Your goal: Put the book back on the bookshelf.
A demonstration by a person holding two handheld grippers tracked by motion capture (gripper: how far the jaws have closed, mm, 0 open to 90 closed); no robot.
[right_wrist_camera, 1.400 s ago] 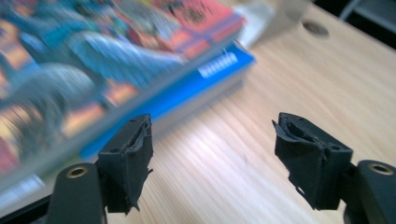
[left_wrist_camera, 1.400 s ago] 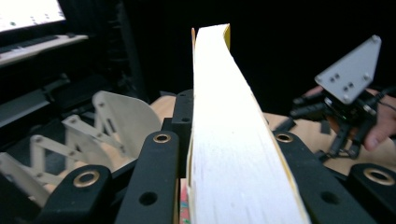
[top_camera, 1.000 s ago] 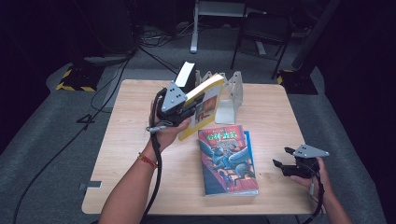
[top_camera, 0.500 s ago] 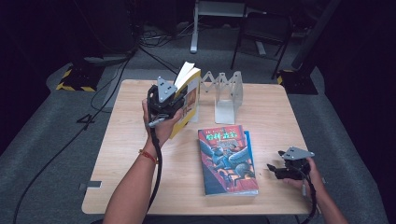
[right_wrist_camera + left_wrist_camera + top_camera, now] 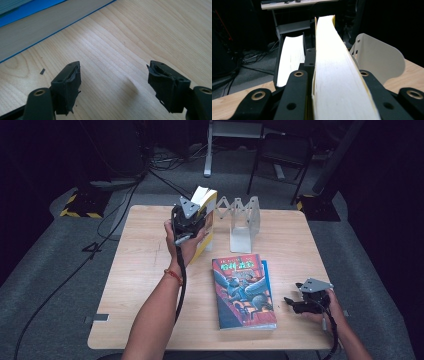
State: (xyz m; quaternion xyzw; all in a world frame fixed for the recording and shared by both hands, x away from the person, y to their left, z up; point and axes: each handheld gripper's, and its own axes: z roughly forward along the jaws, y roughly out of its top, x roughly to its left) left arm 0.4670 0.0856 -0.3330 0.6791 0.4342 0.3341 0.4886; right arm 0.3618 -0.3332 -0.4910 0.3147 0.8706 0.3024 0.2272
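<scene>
Upright, yellow book point(image 5: 207, 220) clamped in left gripper point(image 5: 187, 220), right gripper point(image 5: 300, 304) wide open (over bare table point(image 5: 140, 270))

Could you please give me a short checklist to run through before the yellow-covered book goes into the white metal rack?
1. Left gripper grip on the yellow-covered book: ok, jaws closed on its page block.
2. Book upright: ok, it stands nearly vertical in the high view.
3. White metal accordion book rack slot free: cannot tell; a dark-covered book stands just beyond the jaws.
4. Right gripper out of the way: ok, open over bare light wooden table.
5. Illustrated book stack clear of the rack: ok, lying flat nearer the person.
</scene>
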